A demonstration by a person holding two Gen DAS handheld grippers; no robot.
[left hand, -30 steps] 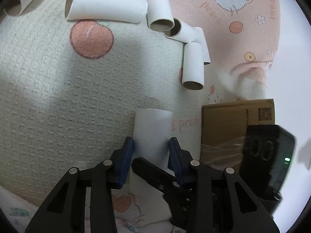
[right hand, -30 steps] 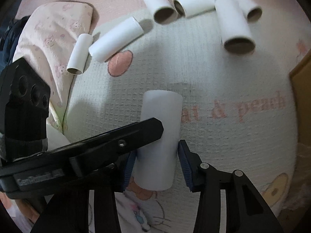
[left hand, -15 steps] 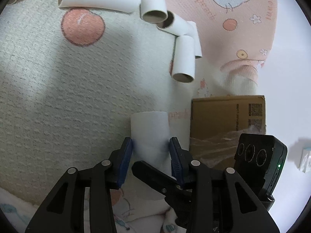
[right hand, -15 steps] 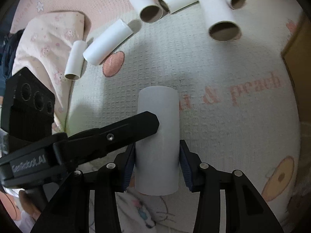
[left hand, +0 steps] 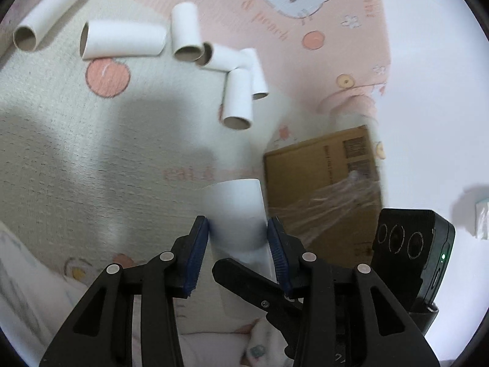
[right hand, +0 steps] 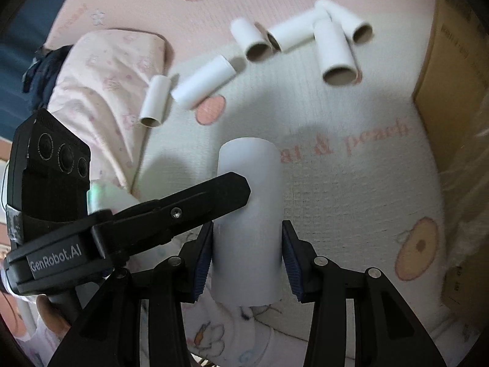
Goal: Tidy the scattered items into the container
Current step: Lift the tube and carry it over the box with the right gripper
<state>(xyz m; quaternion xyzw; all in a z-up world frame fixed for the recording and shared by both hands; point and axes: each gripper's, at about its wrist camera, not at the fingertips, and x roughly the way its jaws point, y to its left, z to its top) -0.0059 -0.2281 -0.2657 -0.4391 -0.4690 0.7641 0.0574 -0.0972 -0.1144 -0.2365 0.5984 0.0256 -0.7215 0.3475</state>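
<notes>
Both grippers hold one white paper tube above the blanket; it also shows in the right wrist view. My left gripper is shut on it, and my right gripper is shut on it too, its arm crossing under the left one. Several more white tubes lie scattered on the far side of the blanket, also in the right wrist view. The cardboard box lined with clear plastic stands to the right of the held tube; in the right wrist view its wall is at the right edge.
A cream waffle blanket with peach prints covers the bed. A pink Hello Kitty sheet lies beyond it. A folded pink pillow sits at the left. A white wall or floor is past the box.
Both grippers have lifted the held tube higher and shifted it toward the box; the scattered tubes look farther away and the box is closer to the tube.
</notes>
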